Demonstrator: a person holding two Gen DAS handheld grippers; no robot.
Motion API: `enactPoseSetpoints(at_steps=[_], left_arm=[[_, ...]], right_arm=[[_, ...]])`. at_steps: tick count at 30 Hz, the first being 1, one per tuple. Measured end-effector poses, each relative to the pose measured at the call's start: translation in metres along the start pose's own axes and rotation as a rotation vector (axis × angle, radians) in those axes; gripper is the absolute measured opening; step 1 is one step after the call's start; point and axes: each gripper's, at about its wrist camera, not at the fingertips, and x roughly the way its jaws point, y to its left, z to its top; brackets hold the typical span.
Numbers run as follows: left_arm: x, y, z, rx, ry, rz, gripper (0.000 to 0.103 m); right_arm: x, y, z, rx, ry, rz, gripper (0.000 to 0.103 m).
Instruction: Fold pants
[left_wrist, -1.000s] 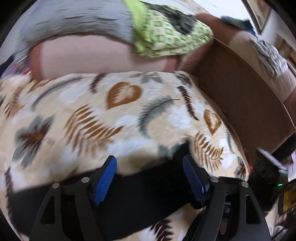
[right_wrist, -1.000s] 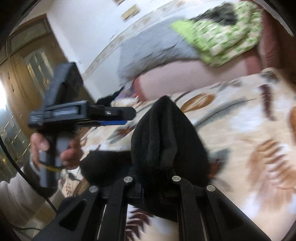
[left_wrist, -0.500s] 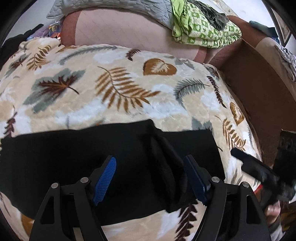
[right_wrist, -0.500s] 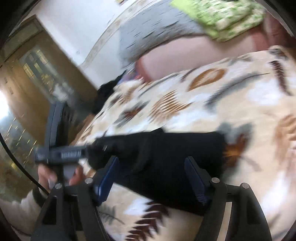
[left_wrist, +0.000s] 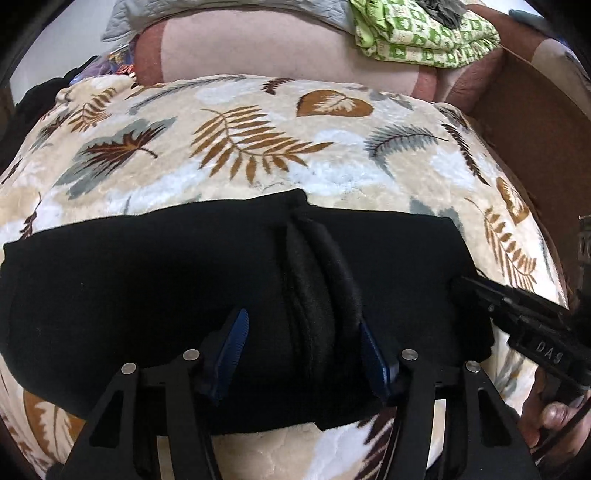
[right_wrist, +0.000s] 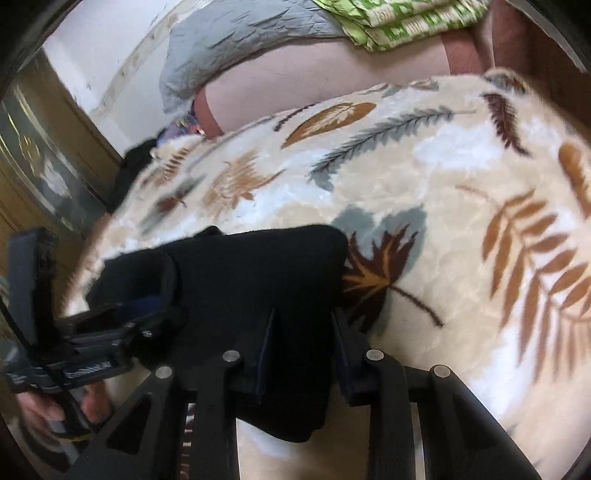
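Observation:
Black pants (left_wrist: 147, 277) lie folded in a wide band across a leaf-patterned blanket (left_wrist: 258, 147). My left gripper (left_wrist: 306, 343) points down at them, its blue pads (left_wrist: 236, 336) either side of a raised ridge of cloth. Its jaws are closing, with the left pad clear of the ridge. My right gripper (right_wrist: 304, 343) is at the band's right end (right_wrist: 258, 266), and its jaws are closing with black cloth filling the gap between them. Each view shows the other tool: the right gripper (left_wrist: 465, 284) at the pants' edge, the left gripper (right_wrist: 159, 314) over the cloth.
A pink cushion (left_wrist: 258, 48) backs the blanket, with a grey quilt (right_wrist: 240, 44) and a green checked cloth (left_wrist: 424, 33) on it. A brown sofa side (left_wrist: 535, 122) rises at the right. A person's hand (left_wrist: 550, 424) holds the right tool.
Both grippers sank toward the pants. The right gripper let go of the bunched cloth, opened wide, then narrowed on the band's end. The left jaws narrowed around the ridge.

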Motion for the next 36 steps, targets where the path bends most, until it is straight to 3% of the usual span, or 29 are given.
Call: enactPoseSetpoints(at_steps=[2, 7, 13, 18, 21, 28, 31, 36], left_arm=[[-0.001, -0.001, -0.001, -0.005, -0.014, 0.009, 0.060], [-0.016, -0.002, -0.008, 0.022, -0.036, 0.045, 0.060], [-0.040, 0.008, -0.015, 0.012, -0.067, 0.061, 0.061], [-0.062, 0.018, -0.024, 0.008, -0.102, 0.086, 0.073], [-0.074, 0.031, -0.030, -0.032, -0.115, 0.069, 0.079], [-0.090, 0.067, -0.042, -0.131, -0.103, 0.055, 0.080], [-0.096, 0.077, -0.045, -0.164, -0.107, 0.056, 0.080], [-0.098, 0.081, -0.046, -0.190, -0.115, 0.042, 0.081]], right_arm=[[0.003, -0.001, -0.002, 0.015, 0.004, -0.006, 0.036], [-0.017, 0.006, 0.002, -0.001, -0.036, -0.039, 0.037], [-0.036, 0.022, 0.005, -0.012, -0.077, 0.028, 0.037], [-0.025, 0.047, 0.005, -0.047, -0.066, 0.062, 0.037], [-0.010, 0.061, 0.004, -0.049, -0.044, 0.093, 0.037], [0.027, 0.085, -0.001, -0.080, 0.002, 0.108, 0.037], [0.027, 0.095, -0.003, -0.134, 0.003, 0.070, 0.037], [0.015, 0.097, 0.001, -0.138, -0.006, 0.079, 0.037]])
